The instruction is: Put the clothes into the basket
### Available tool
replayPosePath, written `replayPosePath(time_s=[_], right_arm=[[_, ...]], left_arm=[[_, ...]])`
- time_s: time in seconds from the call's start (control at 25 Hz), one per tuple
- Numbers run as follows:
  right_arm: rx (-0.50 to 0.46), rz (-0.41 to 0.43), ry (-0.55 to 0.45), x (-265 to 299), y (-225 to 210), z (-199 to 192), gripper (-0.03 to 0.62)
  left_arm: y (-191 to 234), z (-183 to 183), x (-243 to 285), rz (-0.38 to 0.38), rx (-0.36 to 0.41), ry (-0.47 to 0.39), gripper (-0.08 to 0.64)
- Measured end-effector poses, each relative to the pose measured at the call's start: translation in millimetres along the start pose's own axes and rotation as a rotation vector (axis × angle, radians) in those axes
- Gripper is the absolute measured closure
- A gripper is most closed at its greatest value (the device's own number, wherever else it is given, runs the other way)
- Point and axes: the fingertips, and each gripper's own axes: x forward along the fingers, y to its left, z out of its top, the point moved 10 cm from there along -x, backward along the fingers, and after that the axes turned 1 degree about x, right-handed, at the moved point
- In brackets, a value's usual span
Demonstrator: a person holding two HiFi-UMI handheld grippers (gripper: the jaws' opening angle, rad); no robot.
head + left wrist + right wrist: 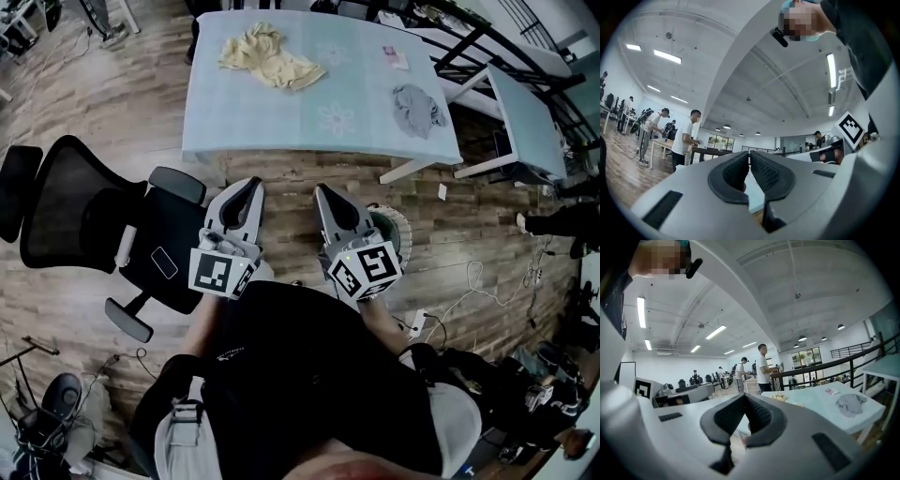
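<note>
A crumpled yellow garment [269, 57] lies at the far left of the pale blue table [281, 117], and a grey garment [417, 109] lies near its right end. Both grippers are held side by side over the wooden floor in front of the table, apart from the clothes. My left gripper [251, 184] is shut with nothing in it, its tips meeting [749, 153]. My right gripper [322, 191] is also shut and empty [744, 396]. In the right gripper view the yellow garment [780, 398] and the grey garment [851, 404] lie on the table ahead. A white slatted basket [399, 229] stands on the floor, partly hidden behind the right gripper.
A black office chair [94, 220] stands on the floor at the left, close to my left gripper. A second table [525, 112] and black railings are at the right. A small pink card [396, 58] lies on the table. Cables trail across the floor at the right. People stand at desks in the distance.
</note>
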Motion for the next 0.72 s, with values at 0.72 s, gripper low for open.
replayPosePath(time_s=[0.72], right_arm=[[0.065,-0.069,0.002,44.5,-29.2,-3.5,0.583]], left_arm=[[40.4,-10.5,62.0,-0.111,0.0,0.065,0.538]])
